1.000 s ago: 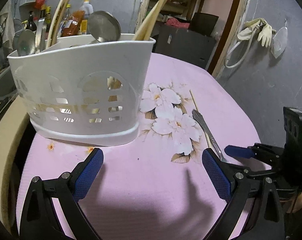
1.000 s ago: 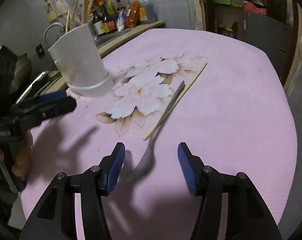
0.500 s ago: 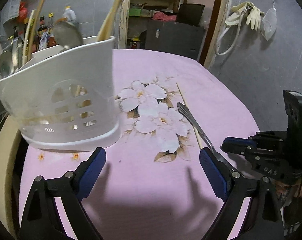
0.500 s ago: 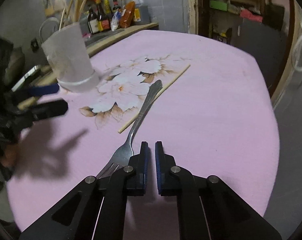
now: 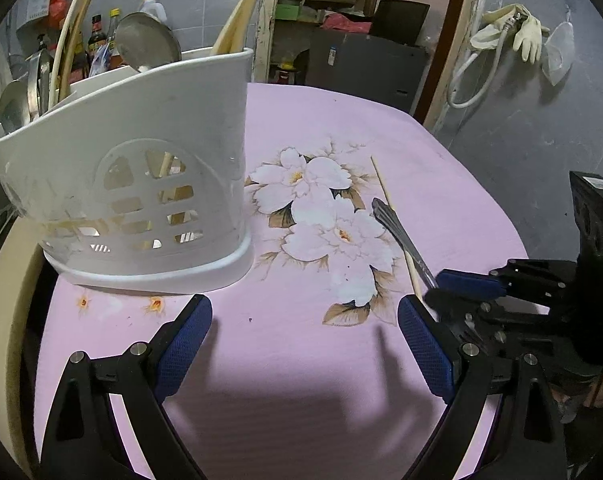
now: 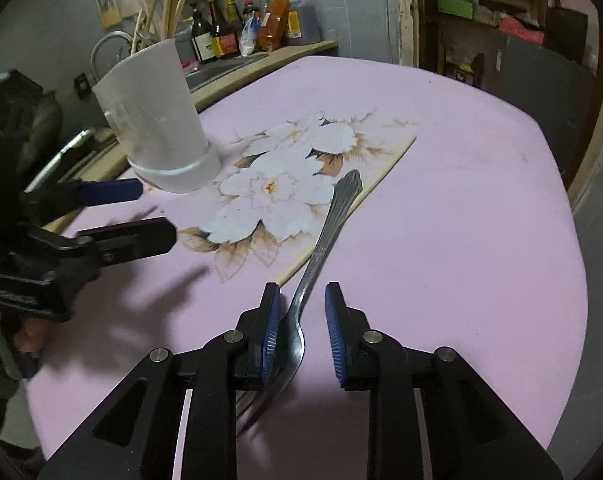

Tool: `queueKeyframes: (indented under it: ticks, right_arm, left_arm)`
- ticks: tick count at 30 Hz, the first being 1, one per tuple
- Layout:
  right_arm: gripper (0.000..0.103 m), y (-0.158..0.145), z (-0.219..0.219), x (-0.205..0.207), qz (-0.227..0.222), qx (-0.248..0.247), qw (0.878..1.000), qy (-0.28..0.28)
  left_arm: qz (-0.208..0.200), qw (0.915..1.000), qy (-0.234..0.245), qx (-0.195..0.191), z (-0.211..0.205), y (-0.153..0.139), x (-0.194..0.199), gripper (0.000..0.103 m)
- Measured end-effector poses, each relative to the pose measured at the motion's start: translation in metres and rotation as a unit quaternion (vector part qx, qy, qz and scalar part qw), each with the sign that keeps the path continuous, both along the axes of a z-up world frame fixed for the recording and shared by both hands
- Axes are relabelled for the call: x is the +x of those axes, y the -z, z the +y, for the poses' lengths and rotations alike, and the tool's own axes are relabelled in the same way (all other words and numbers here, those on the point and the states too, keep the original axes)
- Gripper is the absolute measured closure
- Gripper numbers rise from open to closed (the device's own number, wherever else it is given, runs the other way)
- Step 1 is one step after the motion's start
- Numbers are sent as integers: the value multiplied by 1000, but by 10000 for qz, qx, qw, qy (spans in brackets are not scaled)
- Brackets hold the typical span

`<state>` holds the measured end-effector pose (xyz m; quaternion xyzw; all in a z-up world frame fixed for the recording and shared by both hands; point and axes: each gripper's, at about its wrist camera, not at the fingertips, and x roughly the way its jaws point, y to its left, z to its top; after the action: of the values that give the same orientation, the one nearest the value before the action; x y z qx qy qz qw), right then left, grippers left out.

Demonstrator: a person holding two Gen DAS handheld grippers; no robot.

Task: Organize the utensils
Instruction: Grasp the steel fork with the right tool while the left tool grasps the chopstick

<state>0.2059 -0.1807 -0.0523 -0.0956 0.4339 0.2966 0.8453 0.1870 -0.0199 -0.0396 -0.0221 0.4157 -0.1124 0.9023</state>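
A metal fork (image 6: 328, 228) lies on the pink flowered tablecloth (image 6: 461, 208), beside a single wooden chopstick (image 6: 365, 196). My right gripper (image 6: 302, 330) is open, its jaws on either side of the fork's neck, the left pad touching it. The fork's handle (image 5: 397, 228) and the chopstick (image 5: 393, 220) also show in the left wrist view, with the right gripper (image 5: 461, 292) over them. My left gripper (image 5: 303, 340) is wide open and empty above the cloth. A white utensil caddy (image 5: 141, 184) holds ladles, spoons and chopsticks; it also shows in the right wrist view (image 6: 157, 120).
Sauce bottles (image 6: 237, 28) stand on a counter behind the table. A sink edge (image 6: 61, 160) lies left of the caddy. Gloves (image 5: 517, 32) hang on the wall at right. The table's rounded edge (image 6: 573, 280) runs close on the right.
My right gripper was shut half a second ago and now stands open around the fork's neck. The left gripper drifted a little; the caddy sits larger in its view.
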Motion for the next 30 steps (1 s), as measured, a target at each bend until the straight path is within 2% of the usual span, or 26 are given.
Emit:
queueKeyframes:
  ticks: [4,12,16,19,23,28,30]
  right_arm:
    - [98,1,-5,6,-143,-140,9997,102]
    - [100,-4,-50,24,-333,-106,9967,729]
    - [100,-10,-67,34,-463,-5,9944,950]
    - [100,-10,-78,45,-328,160,9938,1054]
    - [100,-10,-85,52,-281,246,9937,1059]
    - [100,-9,-87,56,-184,239,9954,908]
    - [99,-8,-86,60,-113,197,9962,840]
  left_arm:
    - [-54,9999,98,-47,-5,-4,2,14]
    - [173,9982,555,-138,-29,0,26,38]
    - [369,9964,745,-169,-46,3,49,45]
    - [454,9951,877,-114,-61,4,65,52]
    - [543,9939,943,171,-78,9,92,66]
    - [730,9923,985,147,-90,15,126,75]
    - [793,9915,1021,148,-93,16,134,84]
